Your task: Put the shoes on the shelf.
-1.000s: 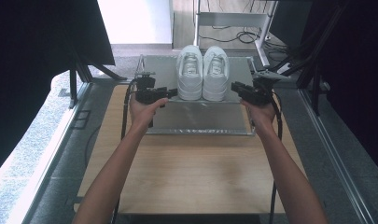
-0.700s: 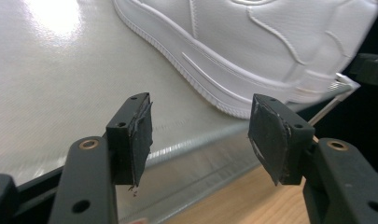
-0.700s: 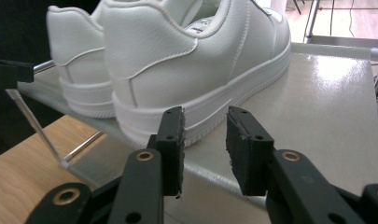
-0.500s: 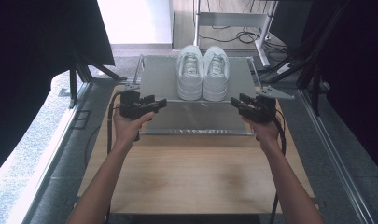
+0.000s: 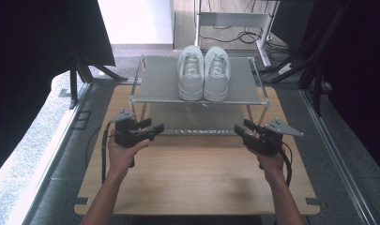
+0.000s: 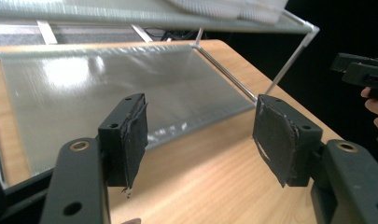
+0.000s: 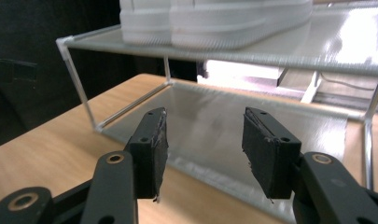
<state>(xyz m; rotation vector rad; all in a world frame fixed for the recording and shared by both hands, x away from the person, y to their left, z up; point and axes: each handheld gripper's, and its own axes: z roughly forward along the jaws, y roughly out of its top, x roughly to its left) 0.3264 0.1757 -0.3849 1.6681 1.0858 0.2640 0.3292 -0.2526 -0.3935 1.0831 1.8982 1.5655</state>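
A pair of white shoes (image 5: 204, 72) stands side by side on the top shelf (image 5: 159, 84) of a two-tier metal rack, toes facing me. My left gripper (image 5: 152, 127) hovers over the wooden table in front of the rack's left corner. My right gripper (image 5: 241, 127) hovers in front of the right corner. Both sets of jaws have just been opening and stand apart with nothing between them. The left gripper (image 6: 200, 135) points across the lower shelf (image 6: 107, 88), with the shoes' soles (image 6: 228, 7) above. The right gripper (image 7: 203, 144) faces the lower shelf (image 7: 214, 116) beneath the shoes (image 7: 214, 21).
The rack sits at the far end of a wooden table (image 5: 197, 178). Its thin white corner posts (image 7: 77, 79) stand near both grippers. Dark curtains hang to either side, and a metal stand with cables (image 5: 234, 28) is behind the rack.
Both hands have drawn back from beside the shoes toward the near side of the rack and dropped lower. Both pairs of jaws stand wider apart.
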